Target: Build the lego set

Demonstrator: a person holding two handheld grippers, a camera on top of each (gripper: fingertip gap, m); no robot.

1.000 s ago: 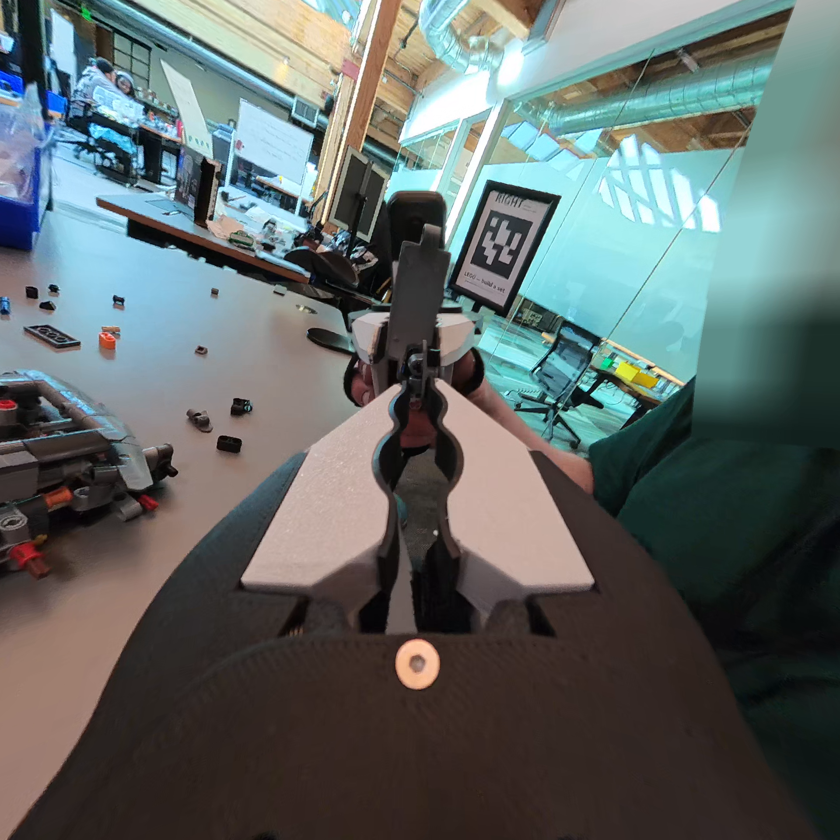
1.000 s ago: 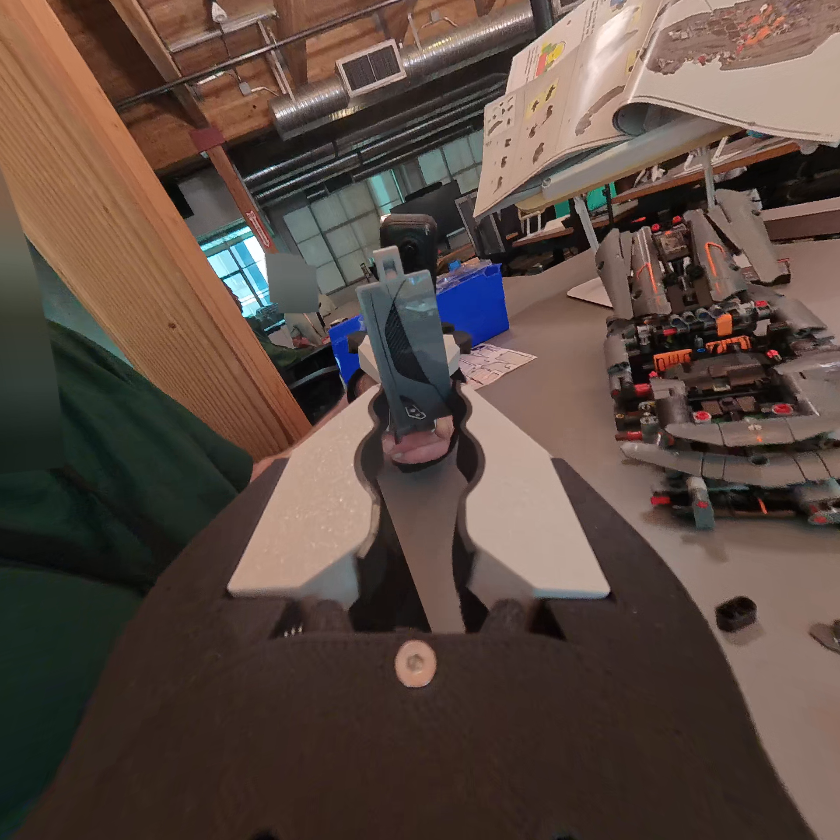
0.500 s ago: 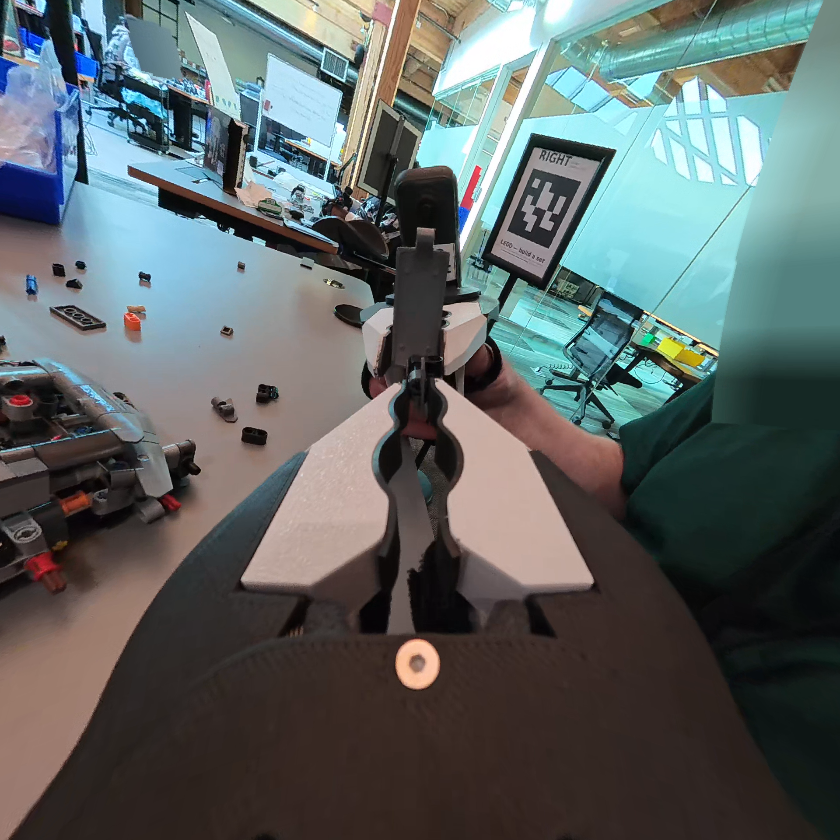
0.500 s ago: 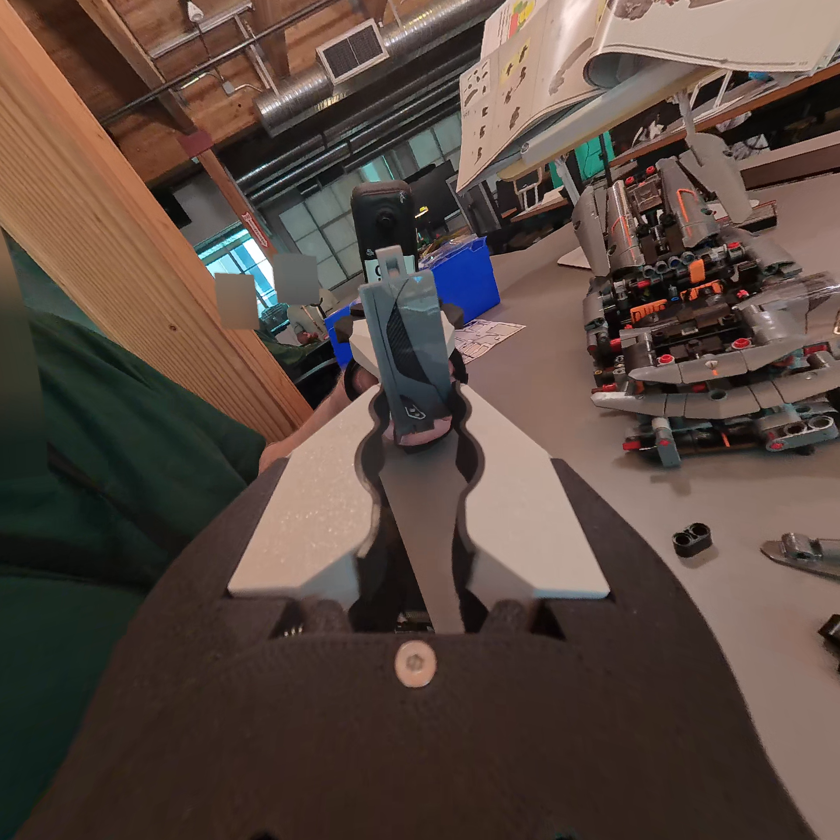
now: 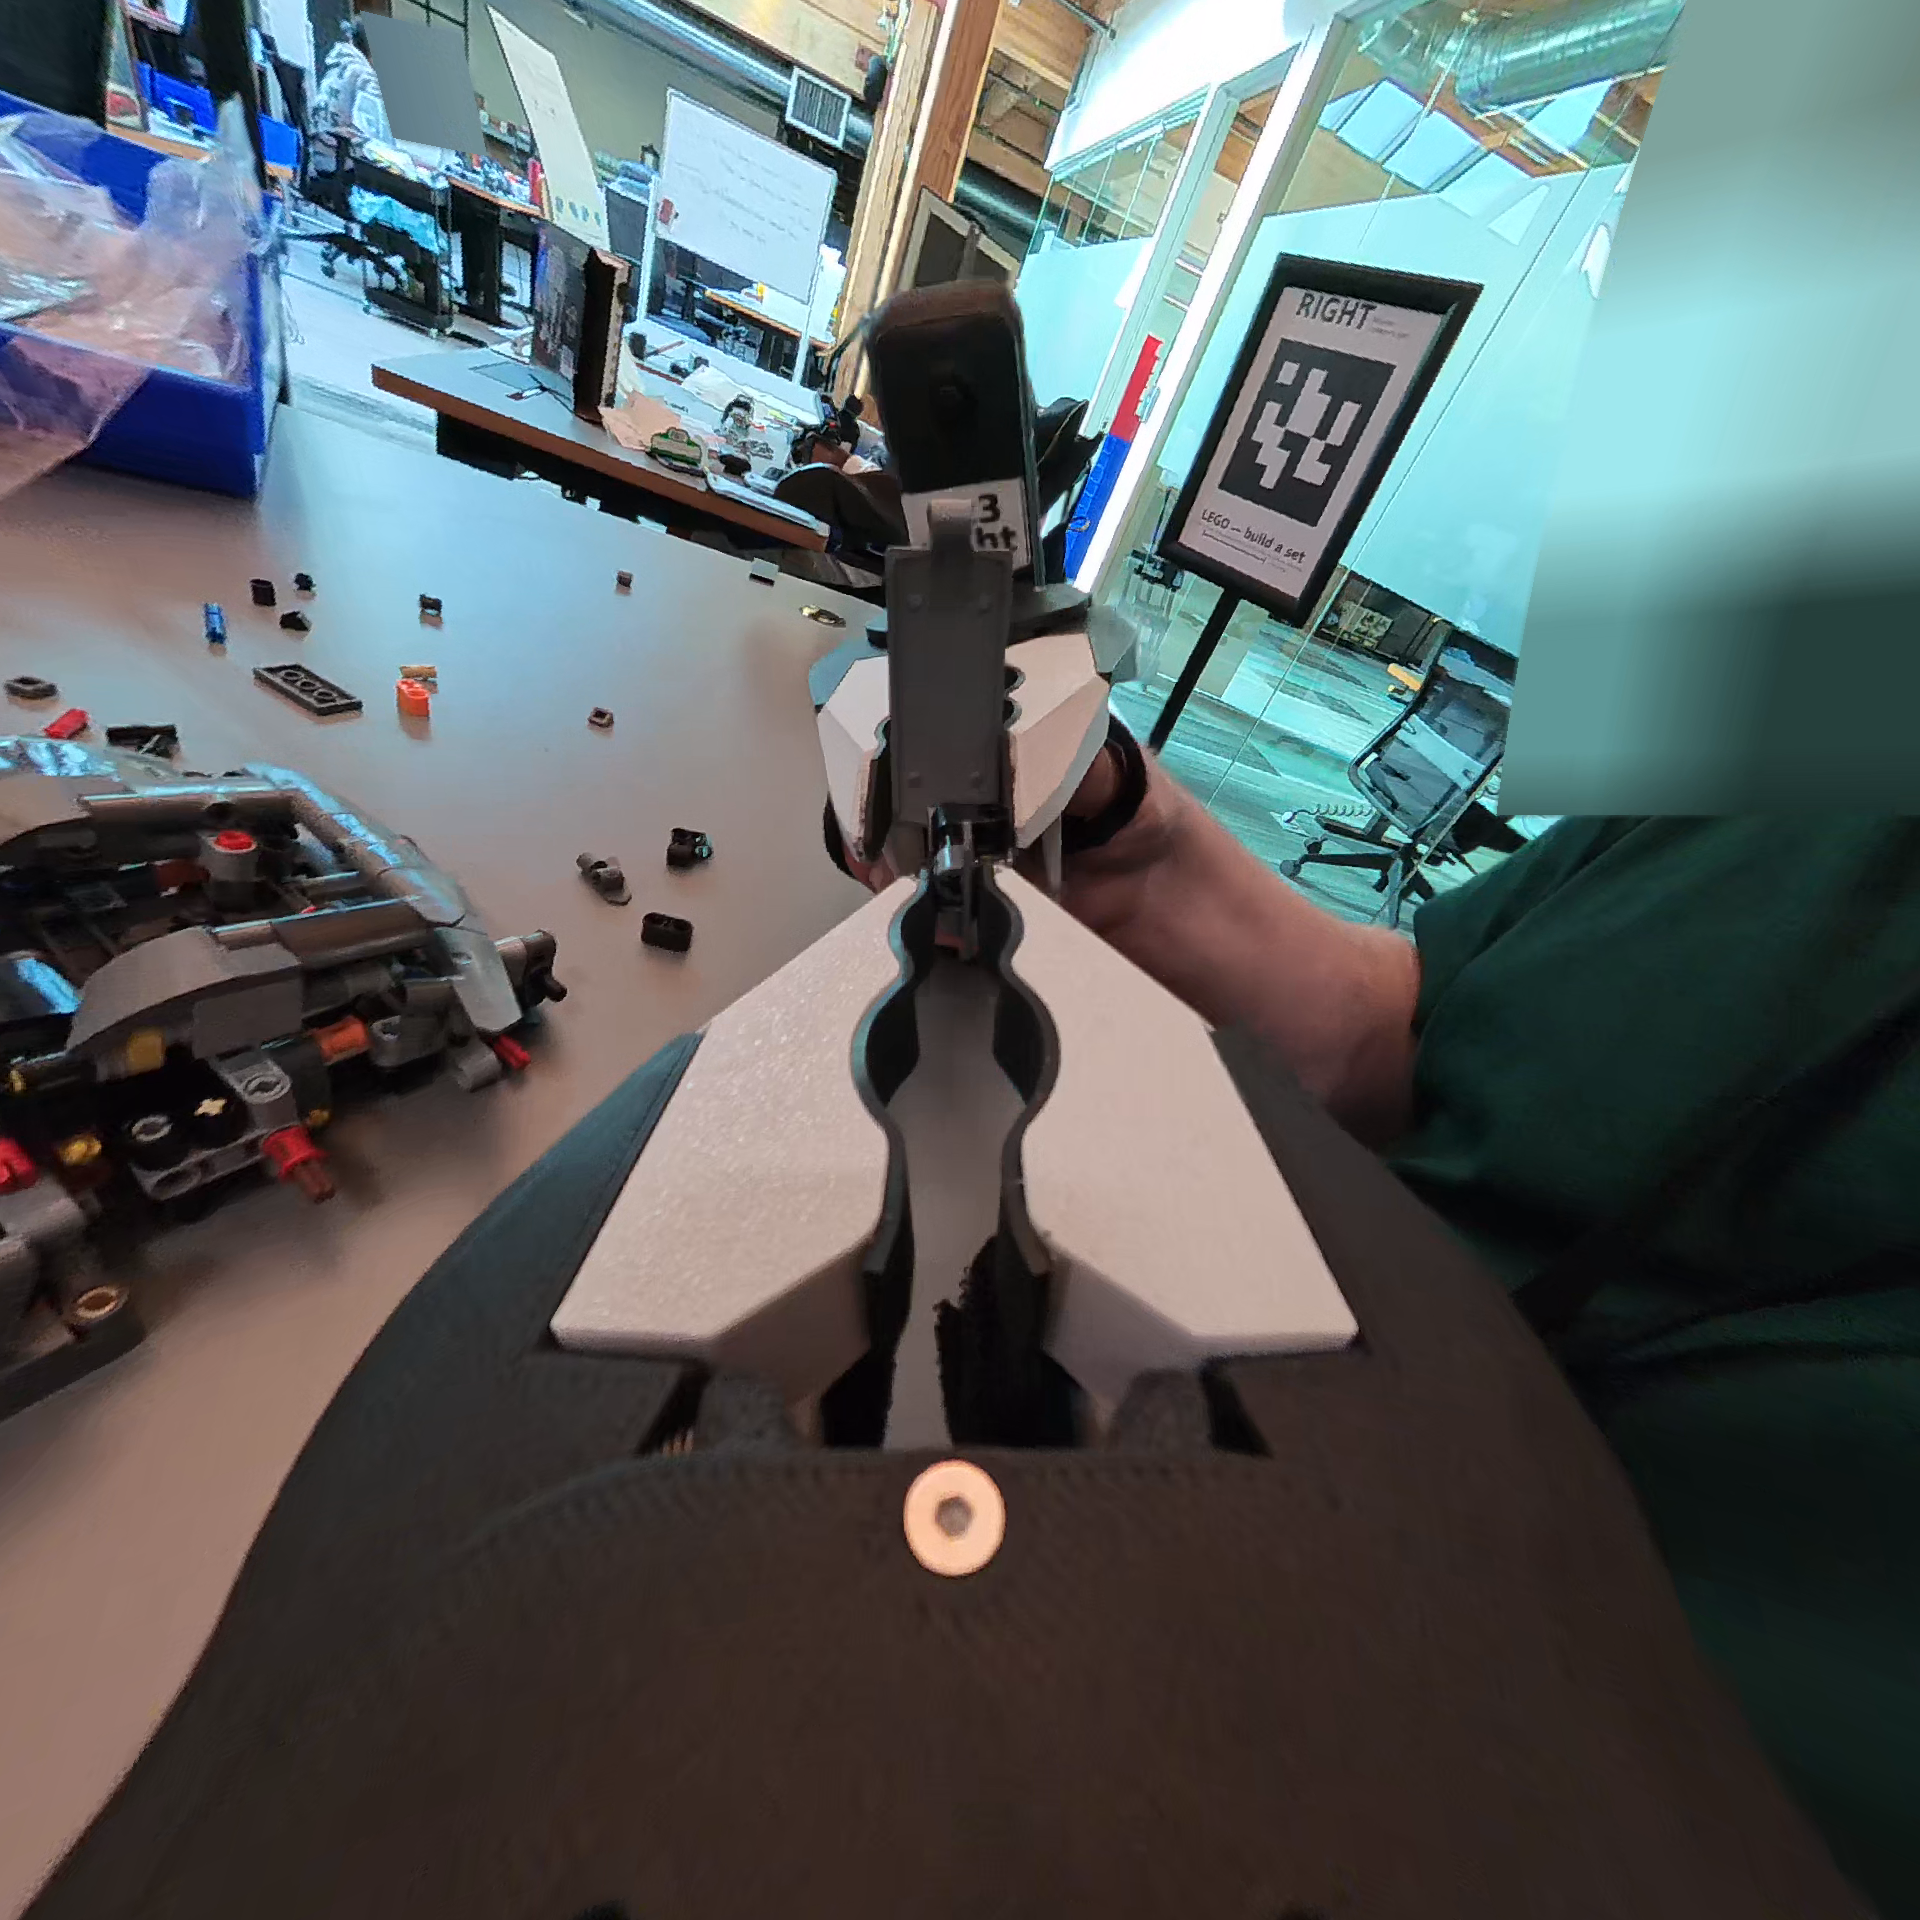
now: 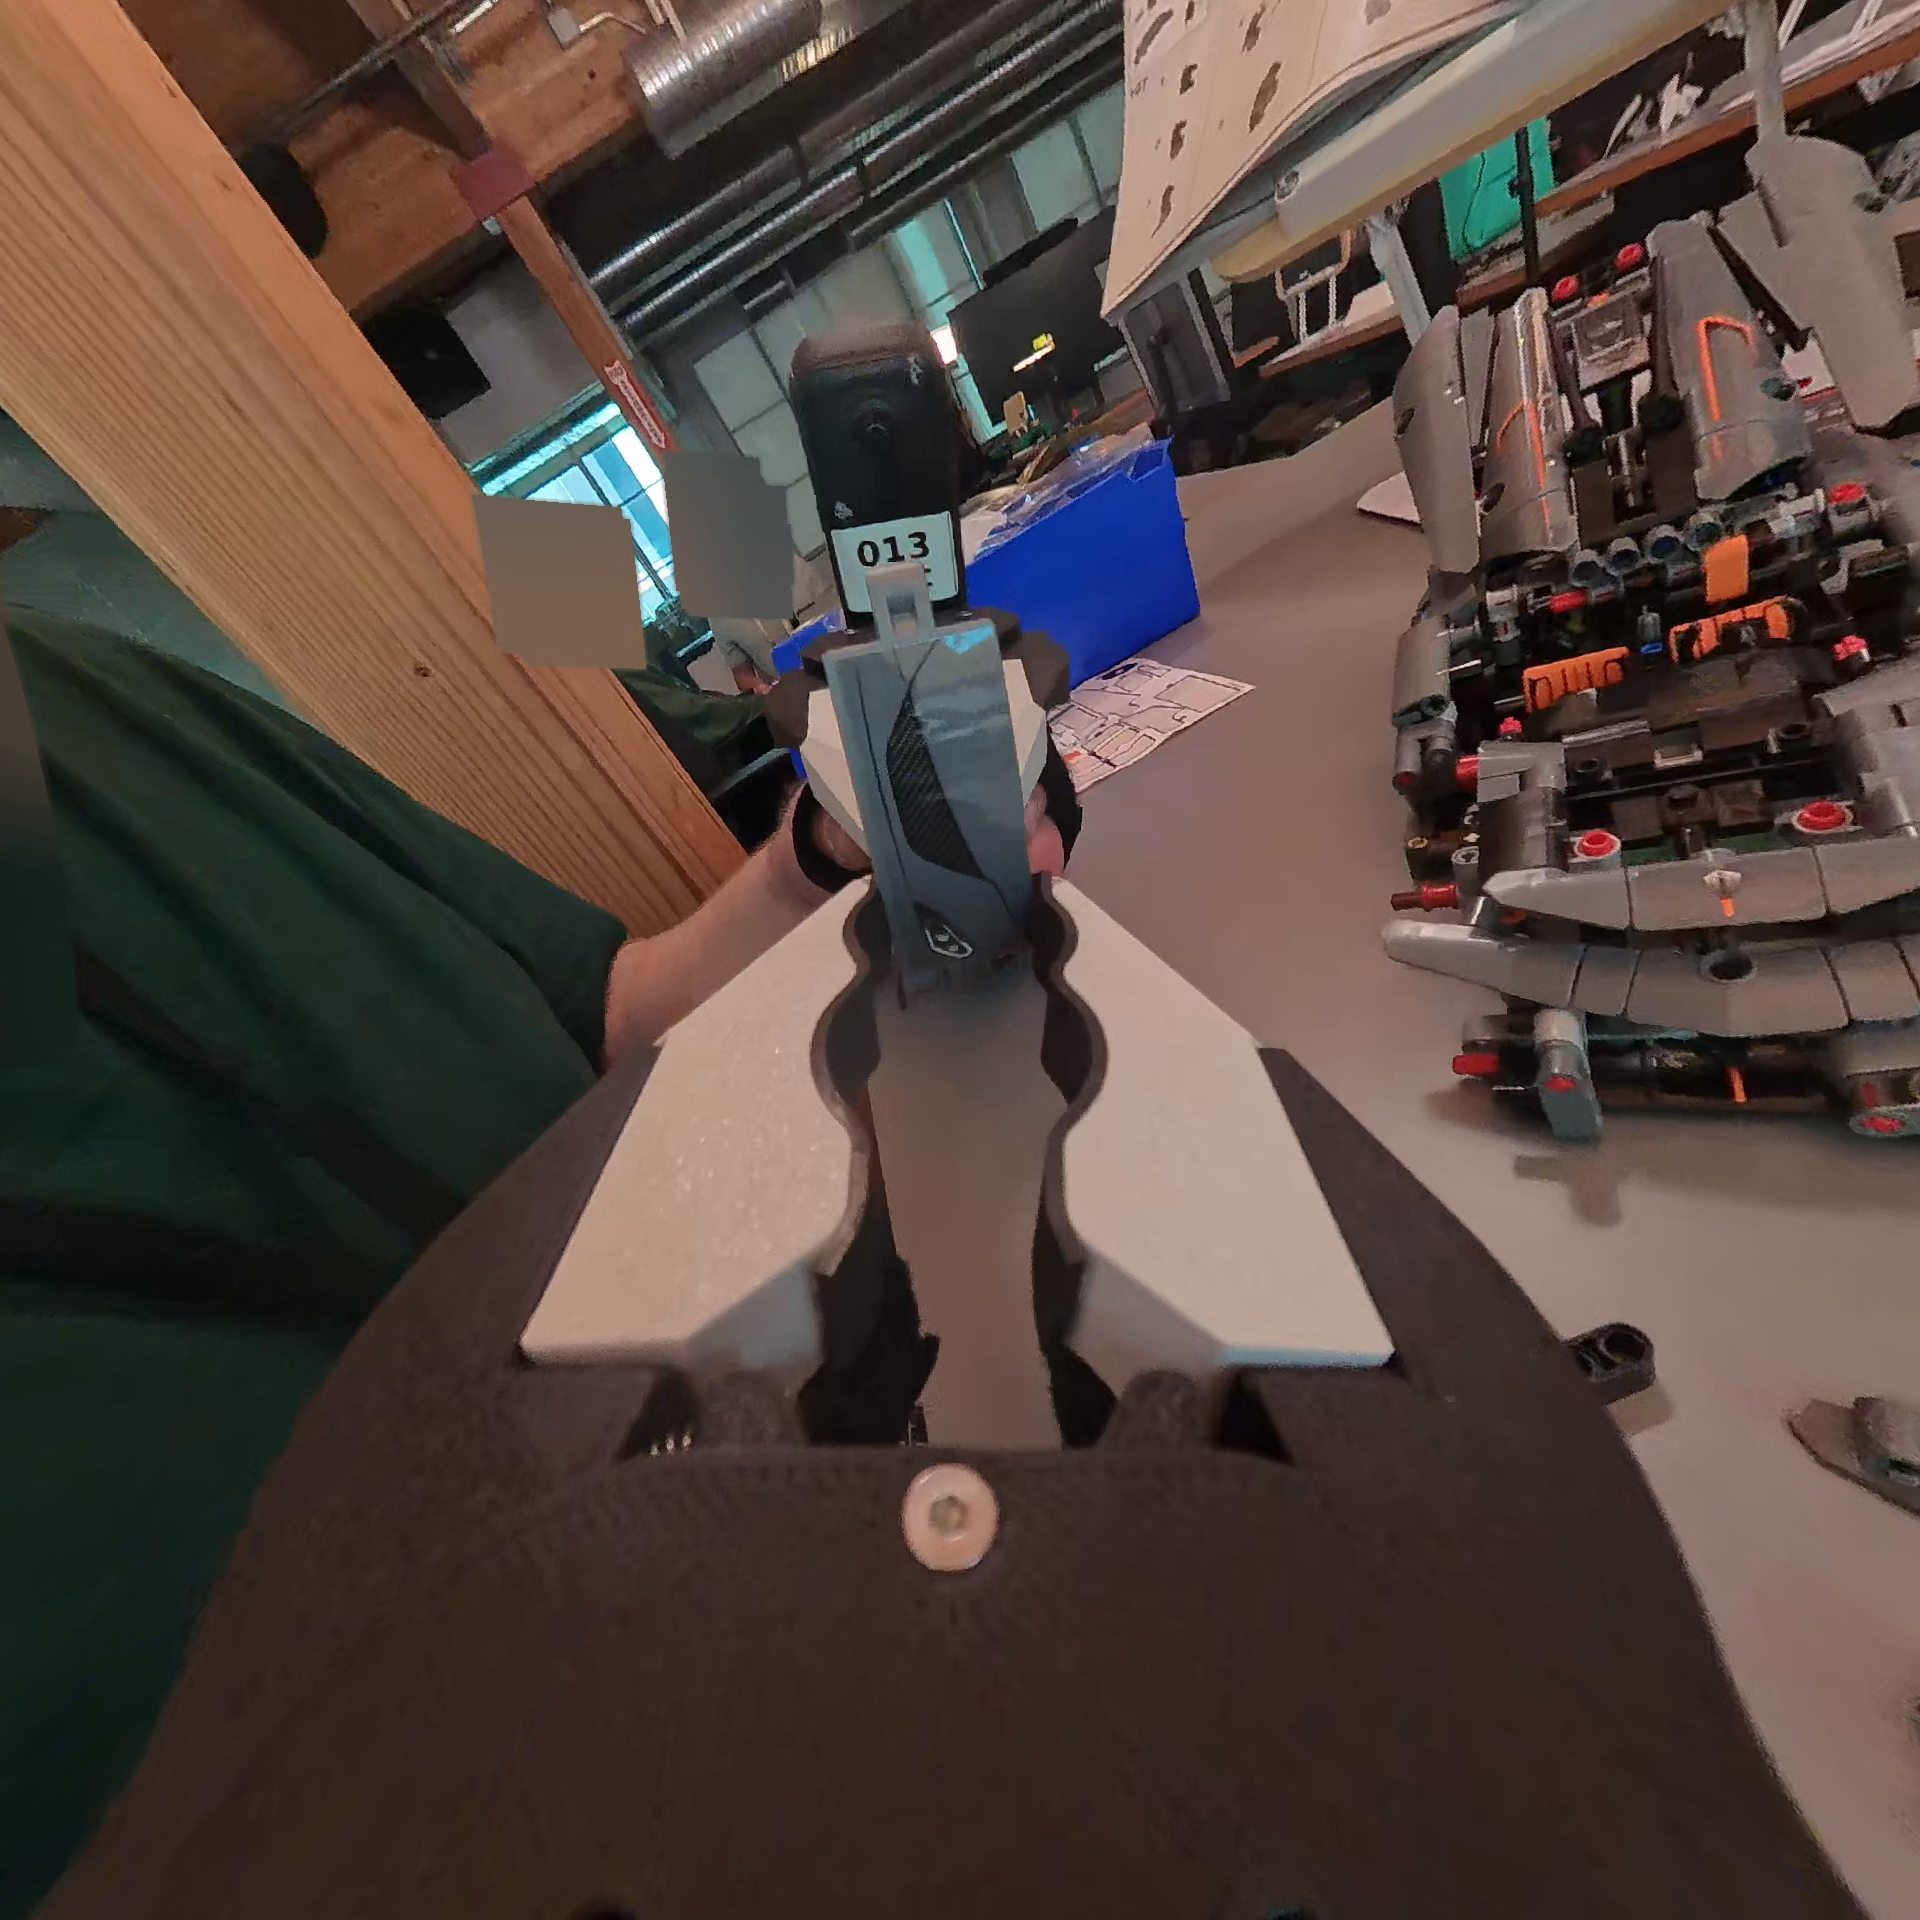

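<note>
A long grey Lego panel stands upright between my two grippers, which face each other above the grey table. My right gripper is shut on the panel's lower end. In the left wrist view the panel rises in front of the right gripper's white fingers. My left gripper is shut on a small dark piece at the panel's bottom end. The half-built grey Lego car sits on the table to the right, and it also shows at the left of the left wrist view.
Loose small pieces lie scattered near the car, with a black link and a grey part. A blue bin stands behind. An open instruction booklet hangs over the car. A person's green sleeve is close. Left and right tips are no more than a few centimetres apart. My right gripper's tips are some 12 cm from the black link.
Both grippers stay joined on the grey panel and have shifted and tilted slightly together. Neither grip has changed.
</note>
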